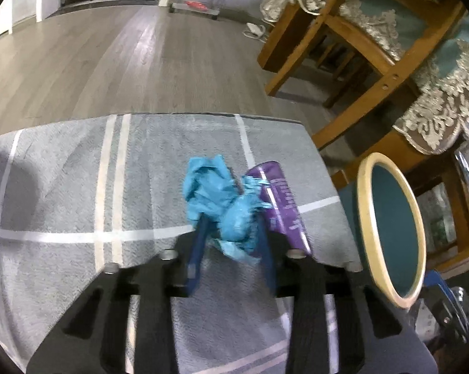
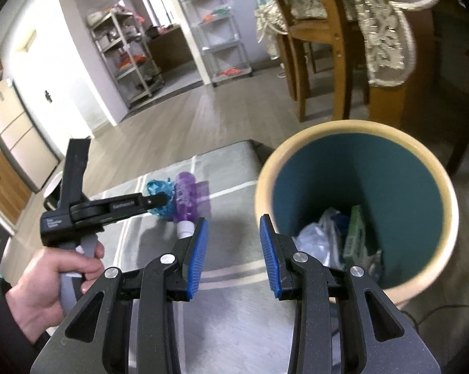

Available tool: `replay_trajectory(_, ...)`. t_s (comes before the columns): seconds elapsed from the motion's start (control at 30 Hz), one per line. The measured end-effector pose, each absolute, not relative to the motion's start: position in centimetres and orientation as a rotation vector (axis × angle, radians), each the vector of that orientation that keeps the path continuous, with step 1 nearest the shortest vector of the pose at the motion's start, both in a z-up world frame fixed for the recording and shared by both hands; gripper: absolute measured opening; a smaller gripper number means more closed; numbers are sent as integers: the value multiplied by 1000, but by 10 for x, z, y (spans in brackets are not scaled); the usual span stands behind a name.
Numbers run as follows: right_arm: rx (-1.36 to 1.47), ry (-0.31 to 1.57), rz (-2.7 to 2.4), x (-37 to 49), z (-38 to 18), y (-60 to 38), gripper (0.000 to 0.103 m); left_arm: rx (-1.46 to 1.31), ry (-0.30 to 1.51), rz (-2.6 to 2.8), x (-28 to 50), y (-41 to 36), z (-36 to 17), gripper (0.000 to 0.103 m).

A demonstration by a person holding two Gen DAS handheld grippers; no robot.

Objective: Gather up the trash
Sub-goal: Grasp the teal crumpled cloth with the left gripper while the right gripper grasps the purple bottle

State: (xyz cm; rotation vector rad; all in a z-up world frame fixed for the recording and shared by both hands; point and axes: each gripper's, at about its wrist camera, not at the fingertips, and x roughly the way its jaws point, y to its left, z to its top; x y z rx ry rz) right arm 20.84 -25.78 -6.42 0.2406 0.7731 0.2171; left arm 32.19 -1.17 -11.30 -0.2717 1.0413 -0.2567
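My left gripper (image 1: 231,233) had its jaws clamped on the blue crumpled wrapper (image 1: 217,196), over the rug beside the purple bottle (image 2: 186,201). The bin (image 2: 437,162) lay to its right. My right gripper (image 2: 233,255) hung at the bin, jaws wide, empty.

Purple bottle (image 1: 281,208) lies on grey striped rug (image 1: 78,187)

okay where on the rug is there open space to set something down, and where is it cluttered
Bare rug lies left of the blue crumpled paper held in the left tongs, out to the rug's far edge by the wood floor. It is crowded on the right, where the purple bottle lies beside the paper and the bin.
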Motion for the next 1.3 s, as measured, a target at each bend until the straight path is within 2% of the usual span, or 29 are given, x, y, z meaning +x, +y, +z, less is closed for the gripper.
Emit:
replay_trajectory(0.13, 226, 792, 250, 220, -69, -243, 36, -227, 1019, -258, 315, -8, -108, 17)
replay_trajectory(0.27, 205, 816, 284, 234, -75, -224, 36, -239, 999, -230, 309, 9, -103, 17)
replay_trajectory(0.57, 116, 875, 316, 274, -91, -178, 46, -284, 981, -177, 294, 46, -97, 17)
replay_trajectory(0.93, 61, 957, 293, 304, -116, -149, 46, -297, 980, -170, 291, 49, -96, 17)
replay_trajectory(1.0, 54, 966, 293, 305, -119, -148, 44, -299, 981, -172, 292, 47, -96, 17)
replay_trajectory(1.07, 52, 968, 298, 304, -121, -147, 34, -298, 981, -174, 293, 46, -96, 17)
replay_trajectory(1.3, 79, 953, 326, 289, -116, -152, 34, -284, 976, -181, 291, 40, -93, 17)
